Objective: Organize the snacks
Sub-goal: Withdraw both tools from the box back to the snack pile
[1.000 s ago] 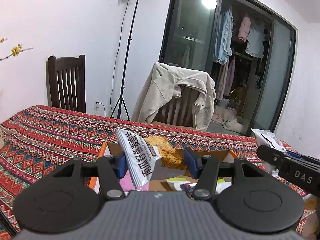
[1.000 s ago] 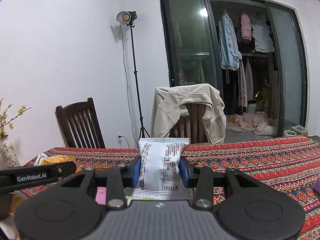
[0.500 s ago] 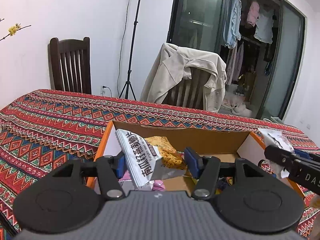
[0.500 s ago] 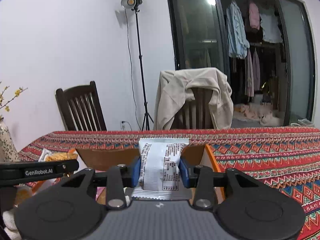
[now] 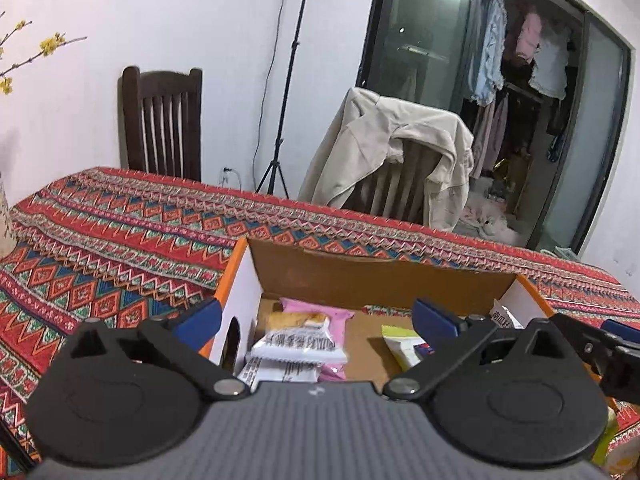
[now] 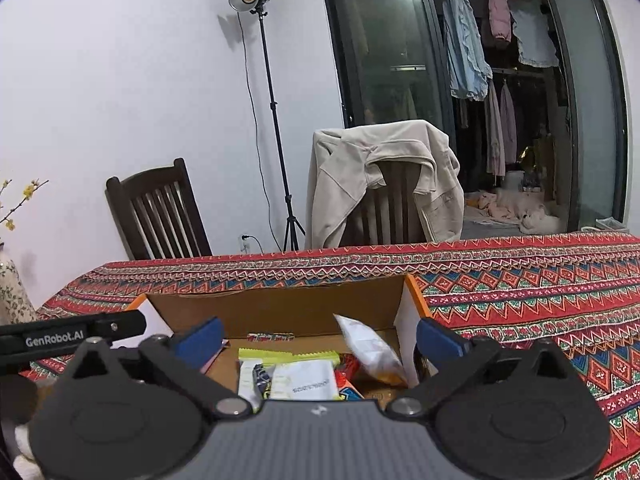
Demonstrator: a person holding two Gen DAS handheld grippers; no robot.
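Observation:
An open cardboard box (image 5: 380,270) with orange outer sides stands on the patterned tablecloth, right below both grippers. My left gripper (image 5: 316,320) hangs over its left half, jaws opening wide with nothing pressed between the pads. Under it lie a white packet with dark lettering (image 5: 298,344), a pink packet (image 5: 320,314) and a yellow-green one (image 5: 400,344). My right gripper (image 6: 319,340) is over the box (image 6: 280,294) too, jaws opening. A white packet (image 6: 372,354) leans free against the right wall, beside a flat white packet (image 6: 304,380).
The red patterned tablecloth (image 5: 120,240) runs wide to the left and behind the box. Behind the table stand a dark wooden chair (image 5: 162,120), a chair draped with a beige jacket (image 5: 392,160) and a light stand (image 6: 272,120). A vase (image 6: 12,292) stands at the far left.
Both grippers sank toward the box and opened wide. The white packet left the left jaws and the other white packet left the right jaws; both now lie in the box.

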